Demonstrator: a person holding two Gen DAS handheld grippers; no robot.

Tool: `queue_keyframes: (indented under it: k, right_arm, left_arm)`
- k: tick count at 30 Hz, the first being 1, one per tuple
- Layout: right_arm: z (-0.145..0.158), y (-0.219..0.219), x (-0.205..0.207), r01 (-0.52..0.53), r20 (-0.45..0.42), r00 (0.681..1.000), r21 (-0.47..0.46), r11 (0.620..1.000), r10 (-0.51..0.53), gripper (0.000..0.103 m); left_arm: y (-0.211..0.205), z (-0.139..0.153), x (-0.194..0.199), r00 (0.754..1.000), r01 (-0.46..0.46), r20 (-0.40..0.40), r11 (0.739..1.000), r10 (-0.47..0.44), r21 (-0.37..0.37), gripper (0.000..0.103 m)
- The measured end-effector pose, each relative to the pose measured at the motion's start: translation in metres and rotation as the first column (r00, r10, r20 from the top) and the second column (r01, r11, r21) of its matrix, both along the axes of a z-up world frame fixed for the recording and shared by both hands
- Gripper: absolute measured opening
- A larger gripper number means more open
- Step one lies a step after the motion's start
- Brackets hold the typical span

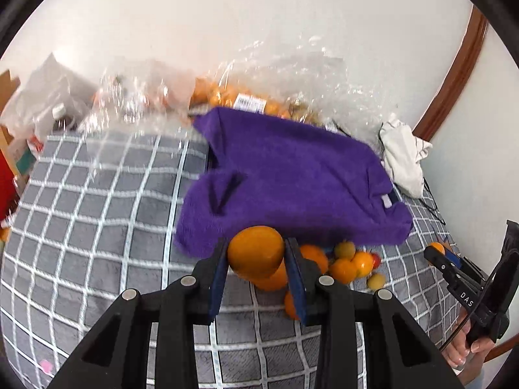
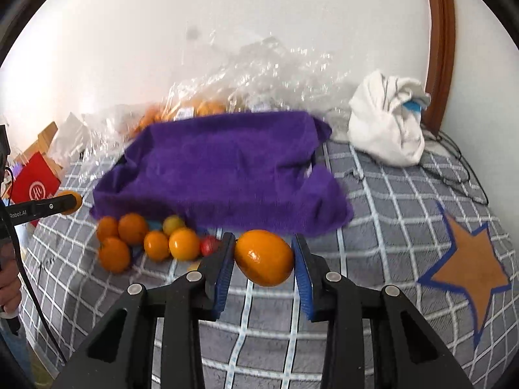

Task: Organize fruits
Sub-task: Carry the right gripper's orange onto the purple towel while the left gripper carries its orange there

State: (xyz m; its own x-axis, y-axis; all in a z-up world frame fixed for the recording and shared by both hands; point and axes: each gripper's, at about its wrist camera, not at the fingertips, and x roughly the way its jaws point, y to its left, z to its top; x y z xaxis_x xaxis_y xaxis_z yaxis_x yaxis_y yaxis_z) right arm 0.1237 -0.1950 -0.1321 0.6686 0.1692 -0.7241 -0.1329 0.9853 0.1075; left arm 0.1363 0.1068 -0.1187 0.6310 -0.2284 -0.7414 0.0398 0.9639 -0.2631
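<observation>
My left gripper [image 1: 256, 256] is shut on an orange [image 1: 255, 252], held above the grey checked cloth. My right gripper [image 2: 263, 257] is shut on another orange [image 2: 264, 257]. A pile of loose oranges and small tomatoes [image 2: 152, 241] lies on the cloth just in front of a basket draped with a purple towel [image 2: 223, 168]; the pile also shows in the left wrist view [image 1: 348, 264]. The purple towel [image 1: 292, 178] hides the basket's inside. The right gripper shows at the right edge of the left wrist view [image 1: 438, 253]; the left gripper shows at the left of the right wrist view [image 2: 69, 202].
A clear plastic bag with more oranges [image 1: 240, 97] lies behind the basket against the white wall. A white crumpled cloth [image 2: 389, 120] sits at the back right. An orange star patch [image 2: 470, 269] marks the cloth on the right. Boxes and a red bag [image 2: 34, 181] stand at the left.
</observation>
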Motion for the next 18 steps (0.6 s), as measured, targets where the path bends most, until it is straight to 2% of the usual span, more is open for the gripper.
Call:
queue_keyframes:
  k: [6,10,14,18]
  right_arm:
    - [0.020,0.001,0.027,-0.001,0.033,0.999,-0.003,1.000,0.001,0.035]
    - [0.034,0.005,0.052,-0.008,0.071,0.997,-0.006,1.000,0.008,0.035]
    - [0.039,0.010,0.084,-0.007,0.087,0.996,-0.002,1.000,0.008,0.035]
    - [0.040,0.008,0.117,0.019,0.095,0.995,0.016,1.000,-0.020,0.035]
  left_arm:
    - [-0.006,0.024,0.025,0.999,0.007,0.039,1.000,-0.007,0.015,0.033]
    - [-0.012,0.039,0.055,0.998,0.016,0.067,0.999,-0.018,0.033,0.033]
    - [-0.021,0.045,0.084,0.996,0.020,0.081,0.998,-0.026,0.065,0.033]
    - [-0.025,0.046,0.113,0.994,0.037,0.096,0.997,-0.042,0.061,0.033]
